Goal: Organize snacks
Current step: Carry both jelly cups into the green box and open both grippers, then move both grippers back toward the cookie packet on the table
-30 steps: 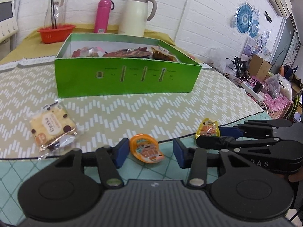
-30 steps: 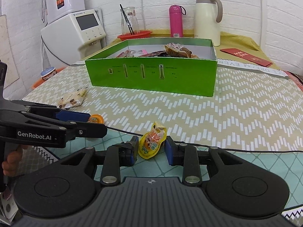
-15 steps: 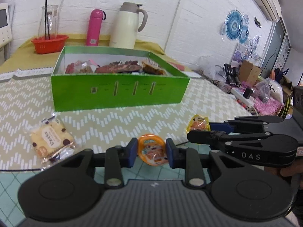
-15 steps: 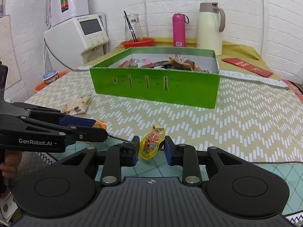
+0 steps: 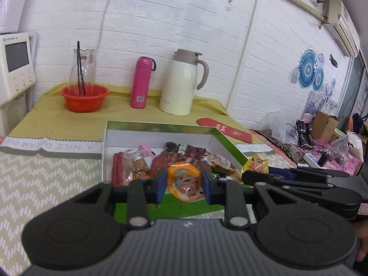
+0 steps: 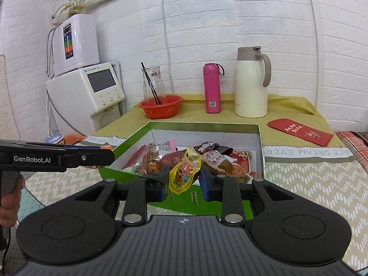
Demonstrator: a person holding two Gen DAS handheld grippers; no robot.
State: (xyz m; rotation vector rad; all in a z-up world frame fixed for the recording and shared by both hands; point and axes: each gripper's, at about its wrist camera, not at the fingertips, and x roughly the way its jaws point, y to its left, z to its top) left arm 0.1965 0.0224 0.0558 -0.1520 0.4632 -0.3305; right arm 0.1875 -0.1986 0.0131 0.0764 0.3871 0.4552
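My left gripper (image 5: 183, 185) is shut on an orange jelly cup (image 5: 185, 181) and holds it in the air at the near wall of the green box (image 5: 161, 127). My right gripper (image 6: 184, 179) is shut on a yellow snack packet (image 6: 185, 172), also raised at the box's near wall (image 6: 207, 203). The box (image 6: 202, 125) holds several wrapped snacks (image 6: 216, 159). The right gripper with its packet shows at the right of the left wrist view (image 5: 255, 164). The left gripper shows at the left of the right wrist view (image 6: 101, 153).
Behind the box stand a red bowl (image 5: 84, 97) with a glass carafe, a pink flask (image 5: 141, 82) and a cream thermos jug (image 5: 181, 82). A red envelope (image 6: 301, 131) lies at the back right. A white dispenser (image 6: 92, 92) stands at the left.
Both grippers have lifted their snacks off the table and moved forward and up to the box. The left gripper closed on the jelly cup.
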